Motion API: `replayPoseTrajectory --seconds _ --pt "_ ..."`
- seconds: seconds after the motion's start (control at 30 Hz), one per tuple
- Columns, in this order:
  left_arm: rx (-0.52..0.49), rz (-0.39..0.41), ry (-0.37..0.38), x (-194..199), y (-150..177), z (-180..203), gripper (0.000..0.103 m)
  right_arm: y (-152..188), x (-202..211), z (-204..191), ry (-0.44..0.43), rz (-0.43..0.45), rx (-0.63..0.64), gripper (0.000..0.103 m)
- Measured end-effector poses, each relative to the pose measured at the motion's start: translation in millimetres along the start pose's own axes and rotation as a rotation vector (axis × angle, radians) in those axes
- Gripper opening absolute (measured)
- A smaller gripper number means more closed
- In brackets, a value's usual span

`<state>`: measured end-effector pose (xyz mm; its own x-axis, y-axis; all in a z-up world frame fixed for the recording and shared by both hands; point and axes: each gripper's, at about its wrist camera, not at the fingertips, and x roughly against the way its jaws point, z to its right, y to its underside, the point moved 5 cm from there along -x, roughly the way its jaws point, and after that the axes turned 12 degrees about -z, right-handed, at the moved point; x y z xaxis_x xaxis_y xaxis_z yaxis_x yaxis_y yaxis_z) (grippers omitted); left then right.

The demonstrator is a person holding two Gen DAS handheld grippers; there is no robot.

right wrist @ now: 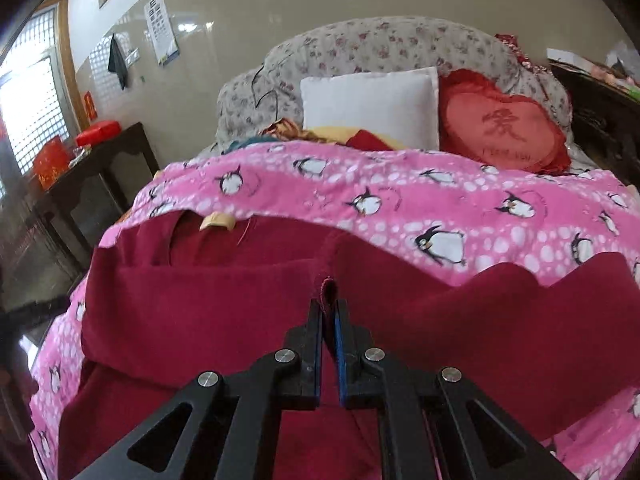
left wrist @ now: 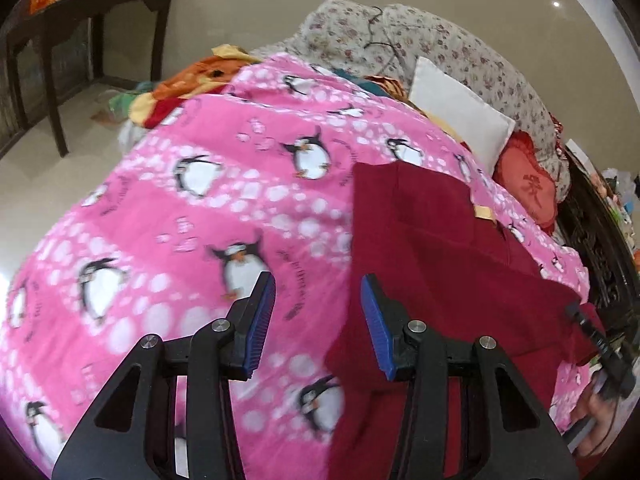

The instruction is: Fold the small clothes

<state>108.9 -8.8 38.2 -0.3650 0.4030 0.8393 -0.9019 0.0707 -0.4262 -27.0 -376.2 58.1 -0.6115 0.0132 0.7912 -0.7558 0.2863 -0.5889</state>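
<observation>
A dark red garment (left wrist: 448, 264) lies partly folded on a pink penguin blanket (left wrist: 192, 216) on the bed. A beige neck label (right wrist: 218, 222) shows at its far edge. My left gripper (left wrist: 318, 292) is open and empty, hovering over the garment's left edge. My right gripper (right wrist: 330, 304) is shut on a bunched fold of the dark red garment (right wrist: 200, 304) and holds it above the rest of the cloth. The right gripper's body shows at the right edge of the left wrist view (left wrist: 600, 344).
A white pillow (right wrist: 370, 106) and a red heart cushion (right wrist: 502, 120) lie at the bed's head against a floral cover (right wrist: 400, 42). Other clothes (left wrist: 192, 80) are heaped beyond the blanket. A dark wooden table (left wrist: 80, 32) stands left; a dark carved bed frame (left wrist: 600, 240) runs along the right.
</observation>
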Motion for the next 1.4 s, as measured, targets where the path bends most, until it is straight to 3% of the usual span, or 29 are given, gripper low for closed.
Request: replayPoseTrajectory --seconds 0.13,0.3,0.33,0.4,0.43,0.53,0.63,0.67,0.8,0.9,1.0,1.13,1.23,1.3,1.33,1.4 --pt "-0.035 0.02 -0.013 -11.6 -14.2 16.0 0.062 0.9 -0.3 -2.8 -0.01 0.005 0.009 0.005" --pt "-0.047 0.021 -0.018 -33.4 -35.1 25.3 0.063 -1.9 0.4 -1.1 -0.034 0.008 -0.001 0.005" --pt "-0.076 0.016 -0.044 -38.5 -37.2 27.1 0.062 -2.9 3.6 0.9 -0.034 0.017 -0.006 0.005" --pt "-0.135 0.006 -0.155 -49.6 -40.3 24.3 0.037 -6.3 7.3 11.6 0.003 0.03 -0.028 0.005" --pt "-0.139 -0.006 -0.161 -54.5 -40.6 20.7 0.035 -6.6 0.7 19.0 0.03 0.009 -0.041 0.005" --pt "-0.081 -0.036 -0.107 -66.4 -41.9 2.5 0.035 1.1 -38.9 32.0 0.052 -0.127 -0.057 0.005" --pt "-0.036 -0.038 -0.036 -65.7 -42.2 -6.8 0.036 -2.9 -29.7 31.2 0.077 -0.104 -0.078 0.008" --pt "-0.024 -0.034 -0.015 -62.2 -40.2 -8.2 0.037 -5.4 -21.4 27.2 0.108 -0.088 -0.075 0.014" --pt "0.036 -0.023 0.051 -44.5 -31.7 -17.7 0.05 -17.4 5.7 -14.5 0.082 0.028 0.019 0.035" --pt "0.035 -0.017 0.05 -38.0 -20.9 -17.3 0.052 -27.7 1.0 -83.4 -0.108 0.03 0.177 0.039" --pt "0.014 -0.006 0.041 -34.2 -12.4 -15.2 0.052 -33.8 -27.8 -153.4 -0.214 -0.03 0.342 0.039" --pt "-0.022 0.007 0.025 -32.6 -6.9 -13.3 0.052 -37.0 -70.1 -222.0 -0.161 -0.052 0.559 0.039" --pt "-0.048 0.013 0.016 -35.1 -5.8 -12.7 0.052 -34.9 -96.9 -242.7 -0.126 -0.079 0.642 0.039" --pt "-0.043 0.015 0.027 -36.5 -5.8 -14.1 0.053 -31.2 -113.4 -244.1 -0.103 -0.12 0.668 0.029" --pt "-0.04 0.016 0.035 -36.5 -6.0 -14.6 0.053 -28.3 -118.1 -244.9 -0.103 -0.137 0.674 0.009" --pt "-0.033 0.019 0.052 -35.3 -6.7 -16.4 0.053 -27.4 -111.8 -241.0 -0.119 -0.117 0.669 0.005"
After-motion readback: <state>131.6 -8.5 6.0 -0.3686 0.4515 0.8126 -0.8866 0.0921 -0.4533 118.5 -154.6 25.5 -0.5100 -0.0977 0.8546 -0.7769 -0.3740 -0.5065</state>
